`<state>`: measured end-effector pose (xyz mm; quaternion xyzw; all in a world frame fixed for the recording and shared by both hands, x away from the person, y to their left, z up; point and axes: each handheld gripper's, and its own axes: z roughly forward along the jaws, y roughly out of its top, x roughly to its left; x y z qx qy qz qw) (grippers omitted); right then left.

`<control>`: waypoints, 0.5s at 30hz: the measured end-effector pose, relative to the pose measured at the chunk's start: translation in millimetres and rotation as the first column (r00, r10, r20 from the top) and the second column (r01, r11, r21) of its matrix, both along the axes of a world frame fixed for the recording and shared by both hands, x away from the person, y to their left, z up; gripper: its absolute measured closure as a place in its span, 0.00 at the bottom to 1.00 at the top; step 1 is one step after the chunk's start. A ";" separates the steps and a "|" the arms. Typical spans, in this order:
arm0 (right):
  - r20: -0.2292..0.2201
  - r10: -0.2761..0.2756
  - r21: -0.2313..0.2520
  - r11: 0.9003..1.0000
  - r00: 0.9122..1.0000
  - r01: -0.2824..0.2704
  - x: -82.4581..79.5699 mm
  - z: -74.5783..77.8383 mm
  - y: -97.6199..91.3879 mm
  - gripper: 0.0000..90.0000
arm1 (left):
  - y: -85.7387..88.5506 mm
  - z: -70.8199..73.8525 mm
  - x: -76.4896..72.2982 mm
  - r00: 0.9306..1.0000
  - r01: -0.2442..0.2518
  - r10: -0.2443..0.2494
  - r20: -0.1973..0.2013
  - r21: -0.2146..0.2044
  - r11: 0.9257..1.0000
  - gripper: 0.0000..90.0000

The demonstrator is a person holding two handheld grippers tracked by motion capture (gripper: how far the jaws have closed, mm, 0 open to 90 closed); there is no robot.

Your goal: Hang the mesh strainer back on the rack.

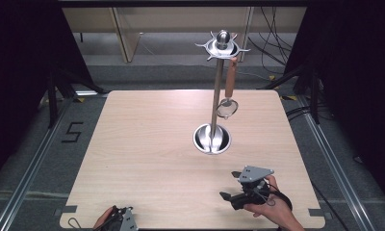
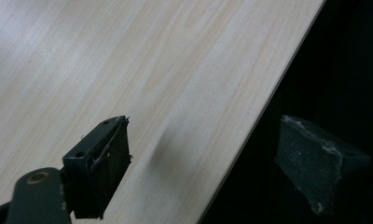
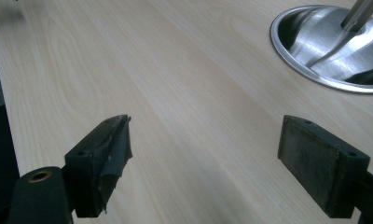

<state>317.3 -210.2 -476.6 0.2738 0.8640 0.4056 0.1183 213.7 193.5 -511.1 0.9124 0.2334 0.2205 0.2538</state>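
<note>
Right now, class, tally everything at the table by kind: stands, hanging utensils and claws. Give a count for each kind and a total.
Metal utensil stand: 1
Hanging strainer with wooden handle: 1
Claws: 2, the left claw and the right claw, both open
Total: 4

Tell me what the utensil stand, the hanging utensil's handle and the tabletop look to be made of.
Utensil stand: polished metal, probably stainless steel; its round base reflects like a mirror in the right gripper view.
Utensil handle: reddish-brown and matte, likely wood, though plastic is possible.
Tabletop: pale wood grain with a smooth, even surface, so perhaps laminate or veneer rather than solid wood.
</note>
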 end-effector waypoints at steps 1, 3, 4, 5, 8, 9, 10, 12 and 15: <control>0.009 0.004 0.000 1.000 1.000 -0.004 -0.4 -0.3 -1.0 0.20 | 0.3 0.6 0.0 1.000 0.000 0.000 0.002 0.001 1.000 0.19; 0.002 0.002 -0.001 1.000 1.000 -0.002 -3.0 -1.1 -2.1 0.20 | 0.6 0.9 -0.2 1.000 0.005 -0.005 -0.007 -0.011 1.000 0.19; 0.002 0.002 -0.001 1.000 1.000 -0.002 -3.0 -1.1 -2.1 0.20 | 0.6 0.7 -0.3 1.000 0.007 -0.007 -0.008 -0.009 1.000 0.19; 0.000 -0.002 0.001 1.000 1.000 0.002 -4.0 -1.8 -2.3 0.20 | 0.1 0.0 -0.4 1.000 0.005 -0.005 -0.008 -0.013 1.000 0.19; 0.000 -0.004 -0.011 1.000 1.000 0.004 -6.1 -3.2 -3.9 0.20 | 0.5 0.9 -0.3 1.000 0.006 -0.006 -0.008 -0.014 1.000 0.19; 0.004 -0.004 -0.012 1.000 1.000 0.004 -6.9 -3.9 -4.2 0.20 | 0.6 1.0 -0.3 1.000 0.006 -0.006 -0.007 -0.013 1.000 0.19; -0.002 -0.002 -0.012 1.000 1.000 0.002 -7.5 -4.2 -4.5 0.20 | 0.7 1.0 -0.2 1.000 0.006 -0.006 -0.008 -0.012 1.000 0.19; -0.002 -0.002 -0.010 1.000 1.000 0.002 -9.0 -4.7 -5.3 0.20 | 0.5 0.7 -0.3 1.000 0.004 -0.004 -0.005 -0.010 1.000 0.19; -0.010 0.000 -0.019 1.000 1.000 0.000 -11.4 -5.2 -6.8 0.20 | 0.6 0.9 -0.2 1.000 0.006 -0.007 -0.008 -0.011 1.000 0.19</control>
